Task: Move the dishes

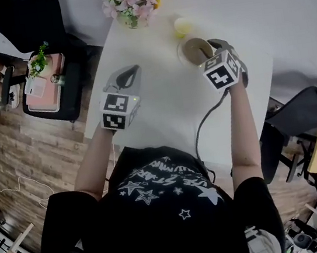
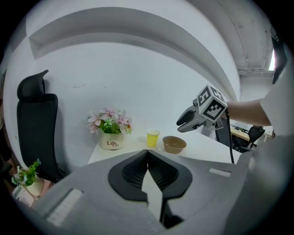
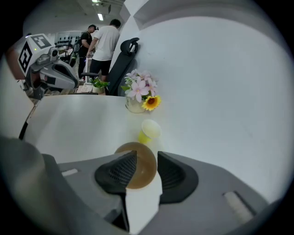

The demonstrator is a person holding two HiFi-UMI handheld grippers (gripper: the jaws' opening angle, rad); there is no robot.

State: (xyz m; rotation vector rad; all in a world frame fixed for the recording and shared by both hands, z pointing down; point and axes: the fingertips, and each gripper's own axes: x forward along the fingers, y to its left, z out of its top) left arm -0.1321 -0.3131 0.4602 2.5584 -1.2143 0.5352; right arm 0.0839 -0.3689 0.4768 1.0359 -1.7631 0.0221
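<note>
A brown bowl [image 1: 195, 51] stands at the far right of the white table [image 1: 164, 122], with a yellow cup [image 1: 182, 27] just beyond it. My right gripper [image 1: 216, 43] hangs over the bowl's right rim. In the right gripper view the bowl [image 3: 146, 167] shows in the gap between the two jaws of my right gripper [image 3: 147, 163], which stand open around it. My left gripper [image 1: 129, 71] hovers over the table's left half, apart from the dishes. Its jaws [image 2: 147, 152] meet at the tips, empty. From there the bowl [image 2: 174, 144] and cup [image 2: 153, 137] lie ahead.
A pot of pink flowers [image 1: 131, 6] stands at the table's far edge, left of the cup. A black office chair [image 2: 34, 124] is beyond the table's left side. A small stand with a plant [image 1: 42, 81] sits on the floor at left. People [image 3: 103, 41] stand far off.
</note>
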